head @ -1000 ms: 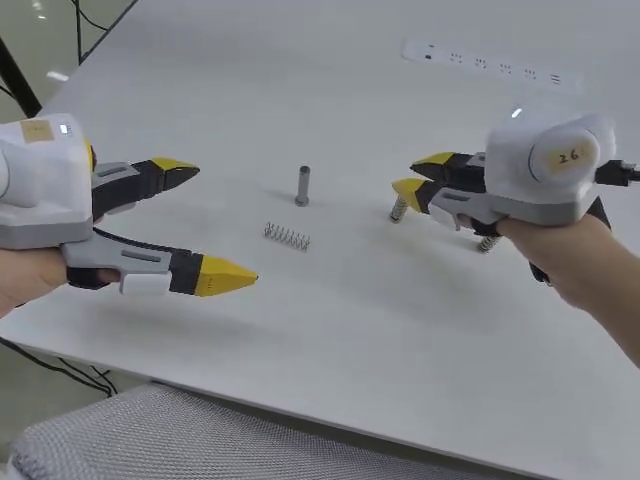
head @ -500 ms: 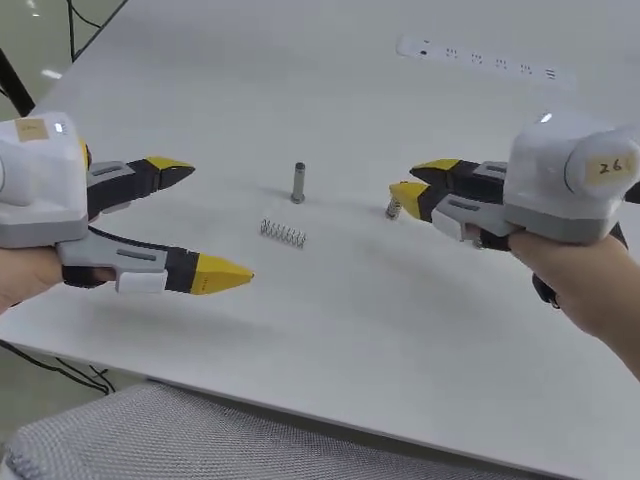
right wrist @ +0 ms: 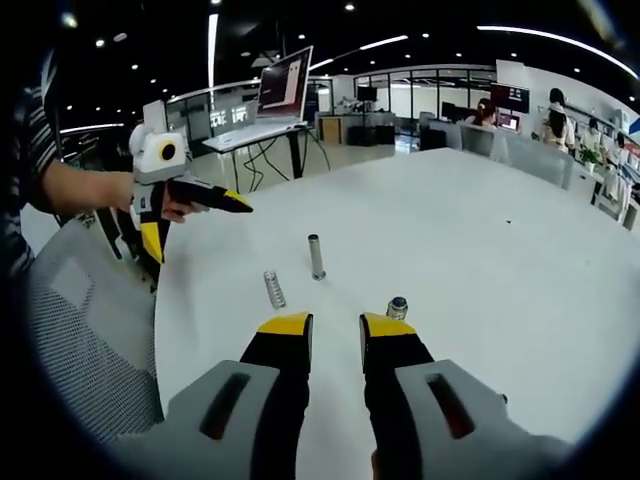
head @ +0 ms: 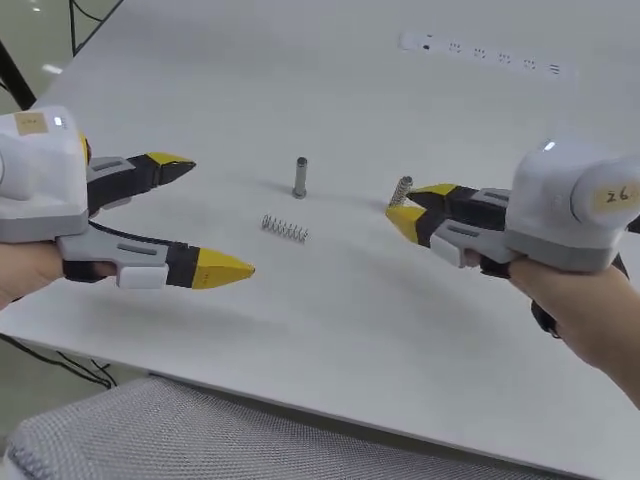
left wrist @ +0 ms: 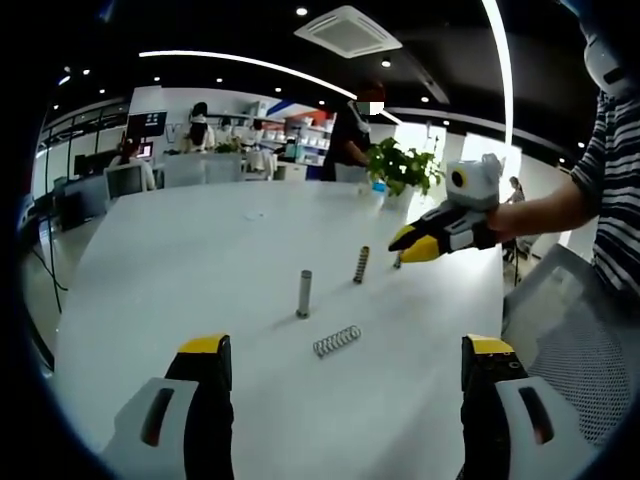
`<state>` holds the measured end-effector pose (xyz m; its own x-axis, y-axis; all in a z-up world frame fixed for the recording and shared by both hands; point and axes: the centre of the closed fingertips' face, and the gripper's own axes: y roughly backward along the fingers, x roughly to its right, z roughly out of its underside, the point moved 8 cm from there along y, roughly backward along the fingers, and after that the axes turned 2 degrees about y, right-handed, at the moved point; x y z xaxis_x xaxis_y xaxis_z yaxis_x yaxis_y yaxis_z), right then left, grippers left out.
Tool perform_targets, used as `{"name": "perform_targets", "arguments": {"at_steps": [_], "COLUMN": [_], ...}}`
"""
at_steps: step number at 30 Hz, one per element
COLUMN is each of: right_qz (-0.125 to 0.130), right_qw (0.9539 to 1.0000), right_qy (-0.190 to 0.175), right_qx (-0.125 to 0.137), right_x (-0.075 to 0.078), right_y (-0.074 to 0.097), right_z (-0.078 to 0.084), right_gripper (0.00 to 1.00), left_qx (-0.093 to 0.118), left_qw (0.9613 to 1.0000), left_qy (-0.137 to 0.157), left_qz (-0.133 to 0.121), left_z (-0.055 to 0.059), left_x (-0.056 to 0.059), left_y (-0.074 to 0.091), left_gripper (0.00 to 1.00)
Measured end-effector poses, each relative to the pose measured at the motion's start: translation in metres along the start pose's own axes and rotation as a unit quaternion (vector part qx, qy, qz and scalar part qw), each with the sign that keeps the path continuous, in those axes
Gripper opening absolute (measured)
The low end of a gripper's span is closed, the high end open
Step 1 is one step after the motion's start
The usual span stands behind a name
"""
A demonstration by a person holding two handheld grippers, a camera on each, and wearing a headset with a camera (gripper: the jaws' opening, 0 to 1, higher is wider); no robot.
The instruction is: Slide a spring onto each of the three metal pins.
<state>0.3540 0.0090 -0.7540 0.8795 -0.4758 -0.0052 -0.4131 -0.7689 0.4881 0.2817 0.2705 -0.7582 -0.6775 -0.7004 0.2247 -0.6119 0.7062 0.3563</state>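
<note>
The loose spring (head: pixel 284 229) lies on its side on the white table (head: pixel 330 330), just in front of the bare pin (head: pixel 300 178), which stands upright. I judge the spring light and springy, likely to roll or flick away if I nip it at one end, so I would take it across the middle of its coils with a gentle squeeze, leaving one open end free to go over the pin top. The pin looks stiff and smooth but slim, and a sideways knock could tip it. Further right a second pin (head: pixel 402 190) stands with a spring already round it. My left gripper (head: pixel 200 215) hovers over the left part of the table with its jaws spread wide, holding nothing and touching nothing. The loose spring sits well ahead of it, between the lines of the two tips in the left gripper view. My right gripper (head: pixel 418 205) has its jaws drawn close with a narrow gap, nothing between them. Its tips sit just beside the sprung pin, and I cannot tell whether they touch it.
</note>
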Motion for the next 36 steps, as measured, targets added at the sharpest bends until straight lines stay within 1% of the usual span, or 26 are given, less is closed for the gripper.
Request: {"name": "perform_targets", "arguments": {"at_steps": [2, 7, 9, 14, 18, 19, 21, 27, 29, 31, 32, 35, 36], "right_qz": [-0.004, -0.015, -0.02, -0.031, -0.043, -0.051, -0.061, -0.078, -0.094, -0.103, -0.112, -0.118, -0.125], "right_qw": [1.0, 0.9998, 0.9997, 0.9993, 0.9972, 0.996, 0.9948, 0.9913, 0.9884, 0.9853, 0.9822, 0.9781, 0.9757], "right_qy": [-0.001, 0.0, 0.005, 0.015, 0.039, 0.043, 0.046, 0.067, 0.072, 0.084, 0.092, 0.114, 0.12], "right_qx": [-0.005, -0.011, -0.014, -0.017, -0.047, -0.058, -0.068, -0.082, -0.095, -0.108, -0.119, -0.128, -0.135], "right_x": [-0.002, -0.009, -0.014, -0.02, -0.021, -0.022, -0.023, -0.028, -0.032, -0.036, -0.039, -0.043, -0.046], "right_y": [-0.003, -0.009, -0.013, -0.02, -0.028, -0.03, -0.034, -0.049, -0.055, -0.061, -0.064, -0.071, -0.074], "right_z": [0.004, 0.007, 0.005, -0.002, -0.007, -0.008, -0.011, -0.024, -0.028, -0.031, -0.033, -0.038, -0.039], "right_gripper": [0.21, 0.21, 0.21, 0.21, 0.21, 0.21, 0.21, 0.21, 0.21, 0.21, 0.22, 0.22, 0.22], "left_qx": [-0.002, -0.005, -0.006, -0.006, -0.007, -0.008, -0.009, -0.008, -0.008, -0.009, -0.01, -0.011, -0.012], "left_qw": [1.0, 1.0, 1.0, 1.0, 1.0, 1.0, 1.0, 1.0, 0.9999, 0.9999, 0.9999, 0.9999, 0.9999], "left_qy": [0.0, 0.001, 0.002, 0.002, 0.003, 0.003, 0.003, 0.006, 0.006, 0.006, 0.007, 0.007, 0.006], "left_qz": [0.002, 0.001, 0.0, -0.001, -0.002, -0.002, -0.001, 0.0, 0.0, 0.0, 0.0, -0.001, -0.001], "left_z": [0.0, 0.002, 0.002, 0.003, 0.004, 0.005, 0.005, 0.006, 0.007, 0.007, 0.008, 0.008, 0.009], "left_x": [0.001, 0.0, 0.0, 0.001, 0.001, 0.001, 0.002, 0.003, 0.004, 0.004, 0.004, 0.004, 0.004], "left_y": [0.0, 0.001, 0.002, 0.003, 0.004, 0.004, 0.004, 0.003, 0.004, 0.004, 0.005, 0.006, 0.007], "left_gripper": [0.95, 0.94, 0.94, 0.94, 0.95, 0.95, 0.95, 0.94, 0.94, 0.94, 0.94, 0.94, 0.94]}}
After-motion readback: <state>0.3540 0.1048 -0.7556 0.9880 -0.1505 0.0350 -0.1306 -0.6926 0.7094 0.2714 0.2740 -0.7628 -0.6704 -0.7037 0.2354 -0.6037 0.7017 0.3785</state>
